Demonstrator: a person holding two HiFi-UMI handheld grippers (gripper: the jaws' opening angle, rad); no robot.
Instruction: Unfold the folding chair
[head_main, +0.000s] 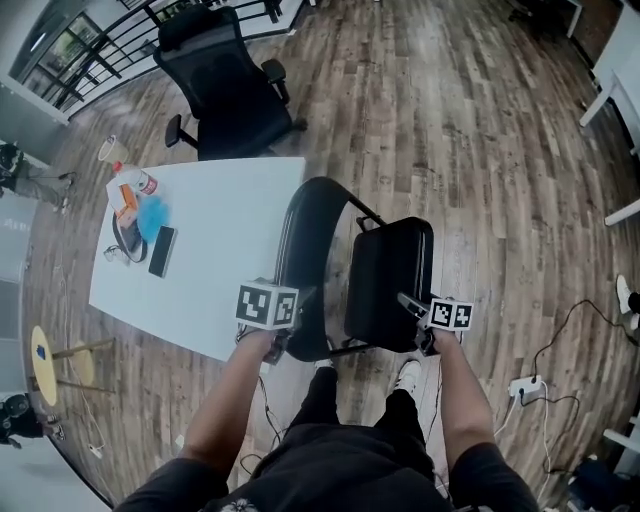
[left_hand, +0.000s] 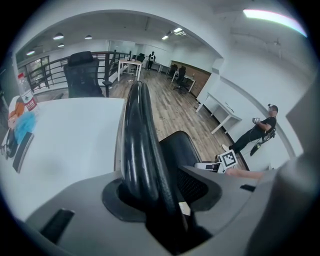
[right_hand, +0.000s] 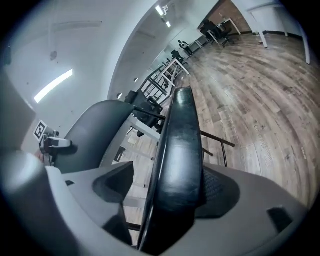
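The black folding chair stands just in front of me, right of the white table. Its curved back frame (head_main: 305, 250) is on the left and its padded seat (head_main: 390, 280) hangs nearly upright on the right. My left gripper (head_main: 298, 335) is shut on the lower back frame; in the left gripper view the frame's black tubes (left_hand: 142, 150) fill the jaws of this gripper (left_hand: 156, 197). My right gripper (head_main: 413, 318) straddles the seat's near edge. In the right gripper view the seat edge (right_hand: 182, 145) runs between that gripper's (right_hand: 172, 192) jaws, with a gap on the left side, so it is open.
The white table (head_main: 235, 190) stands close on the left, with a phone (head_main: 161, 250), a bottle (head_main: 140, 180) and a blue object (head_main: 152, 215) on it. A black office chair (head_main: 225, 90) is behind it. A power strip with cables (head_main: 525, 385) lies on the wooden floor at right. My feet (head_main: 405, 375) stand below the chair.
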